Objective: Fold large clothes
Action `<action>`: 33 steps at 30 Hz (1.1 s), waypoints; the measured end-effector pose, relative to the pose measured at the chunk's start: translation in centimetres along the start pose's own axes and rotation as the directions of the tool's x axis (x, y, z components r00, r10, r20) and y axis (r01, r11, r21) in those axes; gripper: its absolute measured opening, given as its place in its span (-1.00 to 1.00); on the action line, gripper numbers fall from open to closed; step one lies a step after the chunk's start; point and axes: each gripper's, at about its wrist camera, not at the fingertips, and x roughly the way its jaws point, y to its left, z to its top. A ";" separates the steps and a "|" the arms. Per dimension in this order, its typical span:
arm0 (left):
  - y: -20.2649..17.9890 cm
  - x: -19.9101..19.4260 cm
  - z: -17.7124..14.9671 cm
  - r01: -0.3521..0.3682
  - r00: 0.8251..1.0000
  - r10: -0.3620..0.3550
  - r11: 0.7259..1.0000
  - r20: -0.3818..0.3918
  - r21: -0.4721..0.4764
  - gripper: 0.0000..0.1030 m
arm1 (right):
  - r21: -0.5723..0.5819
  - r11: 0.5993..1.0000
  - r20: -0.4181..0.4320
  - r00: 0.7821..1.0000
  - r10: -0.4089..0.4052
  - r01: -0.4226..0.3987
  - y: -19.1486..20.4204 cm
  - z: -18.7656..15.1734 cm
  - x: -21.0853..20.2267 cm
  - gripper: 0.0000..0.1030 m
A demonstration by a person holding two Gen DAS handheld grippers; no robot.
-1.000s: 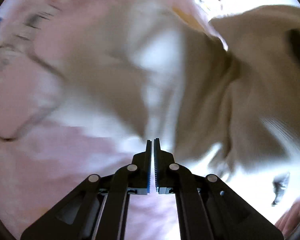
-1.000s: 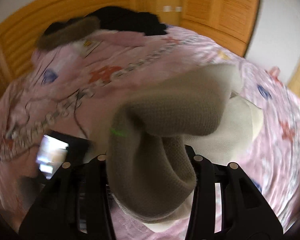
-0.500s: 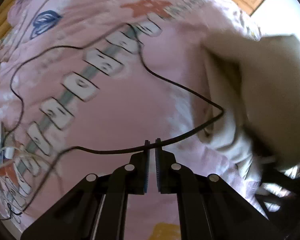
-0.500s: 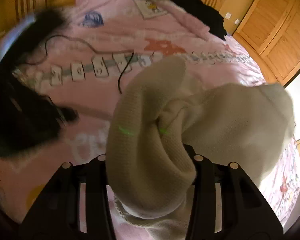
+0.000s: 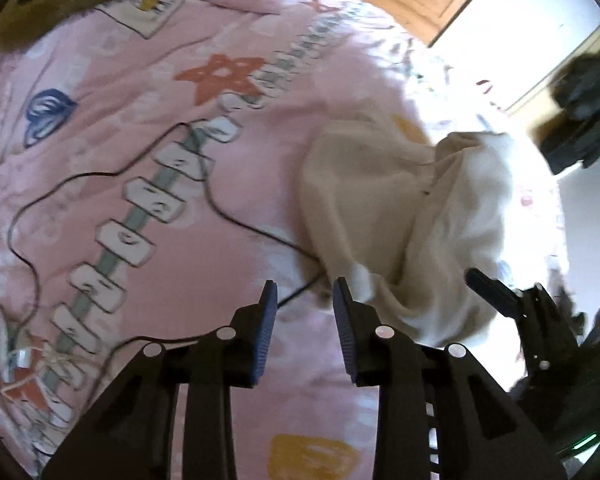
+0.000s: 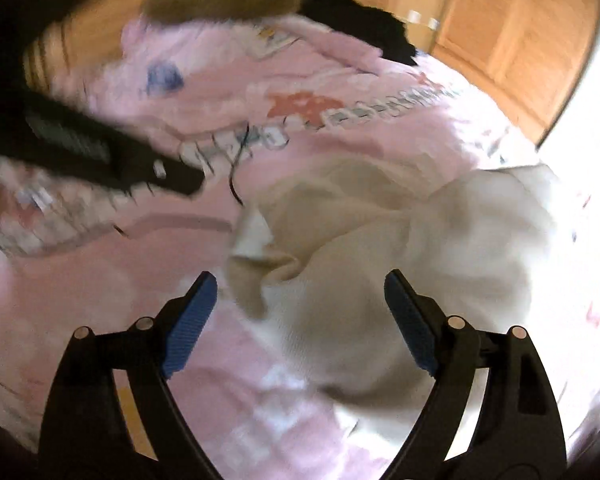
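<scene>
A beige knit garment (image 5: 384,216) lies crumpled on the pink printed bedspread (image 5: 140,120). In the left wrist view it sits up and right of my left gripper (image 5: 304,292), whose jaws are opening with only bedspread showing between them. In the right wrist view the garment (image 6: 380,248) lies loose on the bed beyond my right gripper (image 6: 300,284). Its jaws are opening wide and the pads touch no cloth. The left gripper's dark body (image 6: 100,156) crosses that view at left, blurred. A right gripper finger (image 5: 496,292) shows beside the garment.
A thin black cable (image 5: 100,176) snakes over the bedspread and runs under the garment's edge. A brown furry item (image 6: 224,0) and black clothing (image 6: 364,28) lie at the bed's far end. Wooden cupboard doors (image 6: 508,40) stand beyond.
My right gripper has let go of the beige garment, which dropped onto the bed. My left gripper's jaws have parted and it has pulled away from the garment over the bedspread.
</scene>
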 end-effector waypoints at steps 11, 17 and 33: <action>-7.3 0.2 -0.3 0.107 0.992 -0.107 0.994 0.067 0.002 -0.45 | 0.613 0.784 -0.152 0.988 -0.010 0.102 -17.5 7.4 0.2 0.79; -10.6 5.3 0.0 -0.020 0.999 0.019 0.999 0.043 0.025 -0.40 | 0.444 0.780 -0.497 0.846 -0.194 0.440 -16.4 10.7 10.8 0.79; -5.5 6.7 7.3 -0.149 0.983 0.142 0.987 0.117 0.057 -0.14 | 0.376 0.921 -0.198 0.980 -0.029 0.103 -15.9 7.6 7.0 -0.66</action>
